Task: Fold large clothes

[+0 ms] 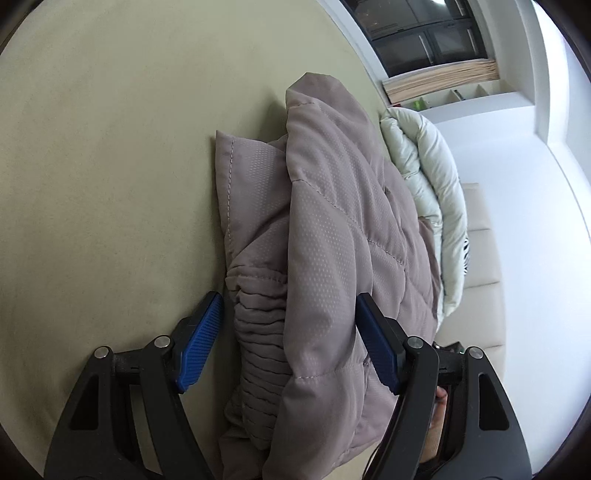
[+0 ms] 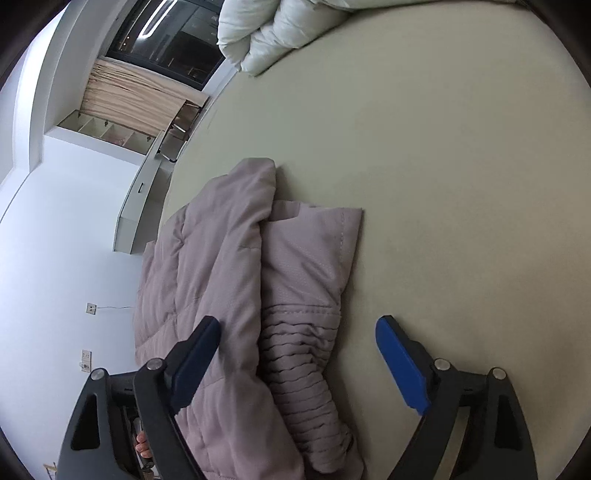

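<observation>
A mauve quilted padded jacket (image 1: 332,229) lies bundled in folds on the pale green bed sheet (image 1: 110,166). Its ribbed cuff (image 1: 258,332) points toward me. My left gripper (image 1: 290,297) is open and straddles the jacket's near end; the left pad (image 1: 201,343) stands clear of the cloth, while the right pad (image 1: 376,343) sits against the upper fold. In the right wrist view the same jacket (image 2: 221,277) and ribbed cuff (image 2: 299,369) lie between the wide-open fingers of my right gripper (image 2: 298,320). Its left finger (image 2: 195,362) is over the jacket and its right finger (image 2: 402,365) is over bare sheet (image 2: 443,184).
A puffy white duvet (image 1: 428,184) (image 2: 273,33) is heaped at the far side of the bed. Beyond it are a dark window (image 2: 177,40), a beige curtain (image 2: 129,96), shelves and white walls. A beige padded headboard (image 1: 480,258) runs along one edge. A person's fingers (image 2: 142,445) show behind the gripper.
</observation>
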`<state>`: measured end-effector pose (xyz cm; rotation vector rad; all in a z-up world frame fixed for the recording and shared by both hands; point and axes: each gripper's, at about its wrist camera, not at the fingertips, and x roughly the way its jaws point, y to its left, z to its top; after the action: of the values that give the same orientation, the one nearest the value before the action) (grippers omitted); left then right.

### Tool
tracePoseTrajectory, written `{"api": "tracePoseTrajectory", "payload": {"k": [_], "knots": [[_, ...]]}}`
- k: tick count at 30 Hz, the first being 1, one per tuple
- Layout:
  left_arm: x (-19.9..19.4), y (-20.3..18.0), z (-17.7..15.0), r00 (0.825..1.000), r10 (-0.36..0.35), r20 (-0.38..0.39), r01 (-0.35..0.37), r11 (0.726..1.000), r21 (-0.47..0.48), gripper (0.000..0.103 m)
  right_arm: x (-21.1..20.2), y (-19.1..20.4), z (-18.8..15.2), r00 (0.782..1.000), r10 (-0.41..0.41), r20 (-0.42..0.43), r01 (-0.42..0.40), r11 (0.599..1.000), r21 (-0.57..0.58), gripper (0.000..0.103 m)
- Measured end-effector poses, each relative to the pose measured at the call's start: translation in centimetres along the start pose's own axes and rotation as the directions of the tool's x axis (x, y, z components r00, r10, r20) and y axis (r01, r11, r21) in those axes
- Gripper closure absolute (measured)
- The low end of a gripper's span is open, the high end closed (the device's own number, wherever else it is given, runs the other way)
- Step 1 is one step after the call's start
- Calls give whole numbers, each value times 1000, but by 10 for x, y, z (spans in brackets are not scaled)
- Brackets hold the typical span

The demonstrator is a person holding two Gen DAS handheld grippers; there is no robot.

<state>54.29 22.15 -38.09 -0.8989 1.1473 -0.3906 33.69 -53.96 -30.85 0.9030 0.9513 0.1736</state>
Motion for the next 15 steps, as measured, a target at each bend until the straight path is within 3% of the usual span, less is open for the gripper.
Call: {"api": "tracePoseTrajectory", "payload": {"k": [5, 15], "knots": [[9, 7, 12, 999, -48, -11, 49, 999, 12, 31, 21, 3, 6, 991, 134, -25, -134, 991, 2, 17], [30, -1, 46, 999, -29, -34, 30, 999, 27, 28, 53, 24, 11, 980, 154, -123, -165, 983, -84, 16]]}}
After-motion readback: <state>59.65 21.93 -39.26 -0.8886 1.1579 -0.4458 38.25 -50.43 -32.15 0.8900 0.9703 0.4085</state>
